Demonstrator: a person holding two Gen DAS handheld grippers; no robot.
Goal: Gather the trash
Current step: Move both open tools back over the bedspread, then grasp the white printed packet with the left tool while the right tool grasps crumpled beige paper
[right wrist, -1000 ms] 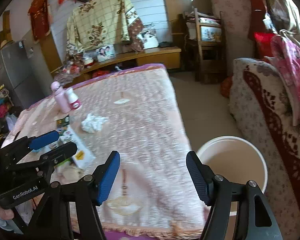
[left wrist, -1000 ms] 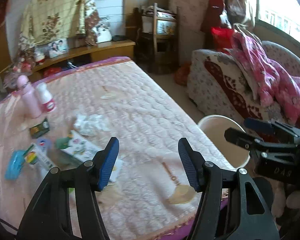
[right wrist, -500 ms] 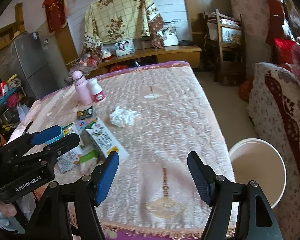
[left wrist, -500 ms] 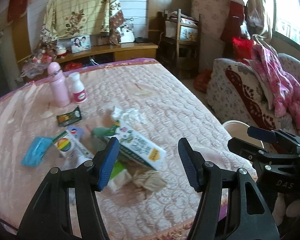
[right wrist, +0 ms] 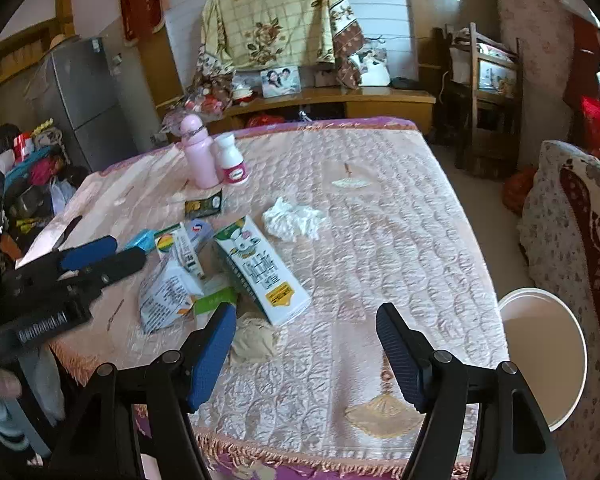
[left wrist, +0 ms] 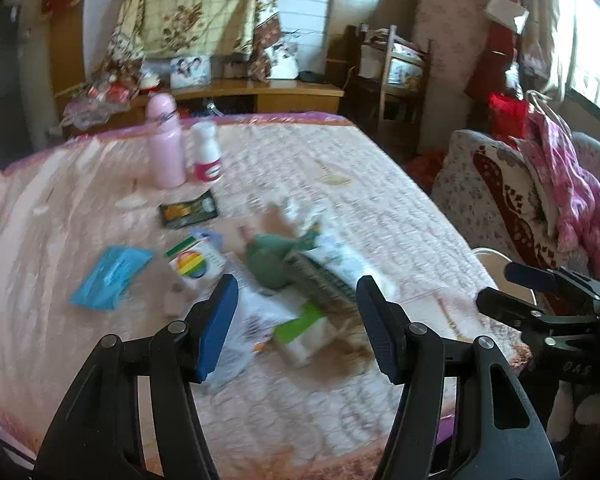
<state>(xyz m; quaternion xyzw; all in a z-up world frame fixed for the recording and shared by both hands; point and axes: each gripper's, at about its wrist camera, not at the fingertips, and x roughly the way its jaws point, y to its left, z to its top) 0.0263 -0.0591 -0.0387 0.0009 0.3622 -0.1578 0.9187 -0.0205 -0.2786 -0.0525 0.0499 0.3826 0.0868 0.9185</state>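
Note:
Trash lies in a heap on the pink quilted bed (right wrist: pixel 400 240): a white and green milk carton (right wrist: pixel 262 272), a crumpled white tissue (right wrist: pixel 292 222), a beige paper wad (right wrist: pixel 254 340), a small green and white box (right wrist: pixel 214 302) and a plastic wrapper (right wrist: pixel 166 296). My right gripper (right wrist: pixel 306 356) hovers open over the bed's near edge, just right of the wad, with nothing between its fingers. My left gripper (left wrist: pixel 296 328) is open above the carton (left wrist: pixel 324 276) and the green box (left wrist: pixel 304 332), holding nothing. This view is blurred. Each gripper shows in the other's view: the left gripper (right wrist: pixel 126 251), the right gripper (left wrist: pixel 496 286).
A white bucket (right wrist: pixel 540 356) stands on the floor right of the bed, beside a patterned sofa (right wrist: pixel 572 240). A pink bottle (right wrist: pixel 198 158), a white bottle (right wrist: pixel 230 160), a dark sachet (right wrist: pixel 204 206), a blue packet (left wrist: pixel 112 272) and a rainbow box (left wrist: pixel 196 266) lie further back.
Both views have swung left across the bed. The trash heap now sits in front of the left gripper, and the bucket has slid to the right. Both grippers stay open.

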